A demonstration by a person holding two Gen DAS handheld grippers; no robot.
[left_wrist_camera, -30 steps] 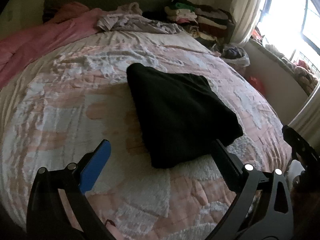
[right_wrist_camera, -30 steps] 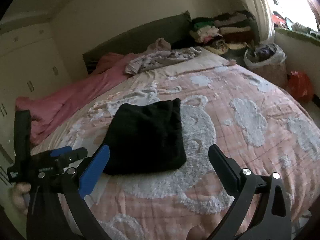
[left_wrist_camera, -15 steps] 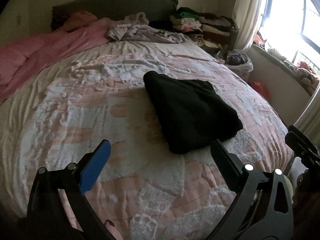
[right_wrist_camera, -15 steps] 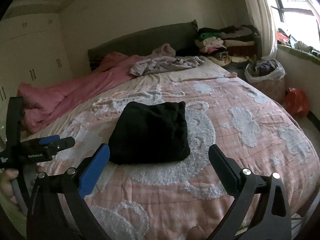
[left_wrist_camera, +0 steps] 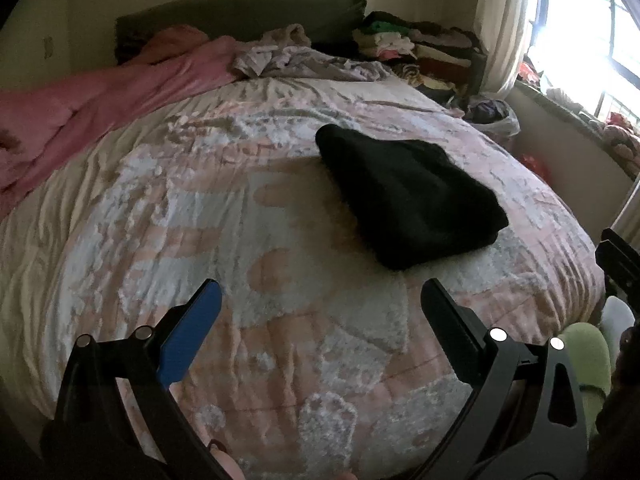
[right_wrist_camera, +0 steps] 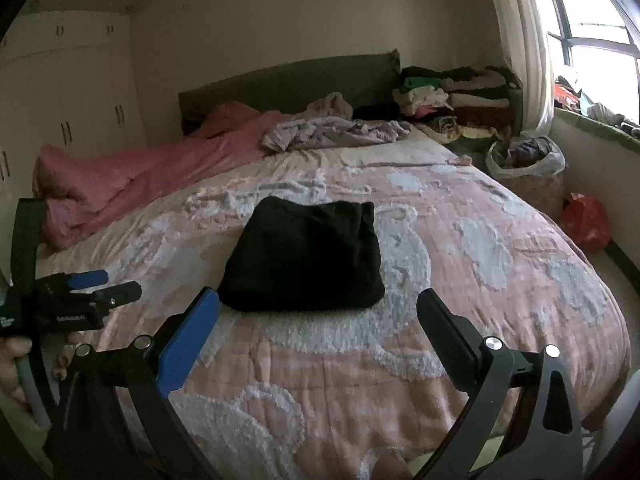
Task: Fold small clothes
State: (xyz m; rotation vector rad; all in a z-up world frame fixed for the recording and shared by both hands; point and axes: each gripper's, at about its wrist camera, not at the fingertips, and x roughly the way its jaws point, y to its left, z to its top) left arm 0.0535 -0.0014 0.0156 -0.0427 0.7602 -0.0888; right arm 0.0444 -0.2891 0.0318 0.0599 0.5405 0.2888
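A: How do the tongs stand?

B: The left gripper (left_wrist_camera: 320,300) has its jaws spread wide with nothing between them; only the bedspread (left_wrist_camera: 200,208) shows through the gap. The right gripper (right_wrist_camera: 318,308) is spread just as wide and holds nothing either.

A: And the garment?

B: The black garment (right_wrist_camera: 304,256) lies folded into a compact bundle on the bedspread. From the right gripper it sits straight ahead, its near edge just past the fingertips and a little toward the blue finger (right_wrist_camera: 188,344). From the left gripper it lies ahead and off to the right, beyond the black finger (left_wrist_camera: 448,328), apart from both tips.

A: Does either gripper touch it?

B: No. Both are clear of it.

A: Can each gripper be seen from the other?

B: In the right wrist view the left gripper appears at the far left, held by a hand (right_wrist_camera: 16,364), low beside the bed's edge, well apart from the garment. In the left wrist view a dark piece of the right gripper pokes in at the right edge.

A: What lies farther off?

B: Beyond the garment, a pink quilt (right_wrist_camera: 140,176) runs along the left of the bed, a crumpled lilac cloth (right_wrist_camera: 332,132) lies near the headboard (right_wrist_camera: 288,80), and to the right of that stands a pile of clothes (right_wrist_camera: 452,96). A bag (right_wrist_camera: 528,160) sits by the window (right_wrist_camera: 600,60) on the right.
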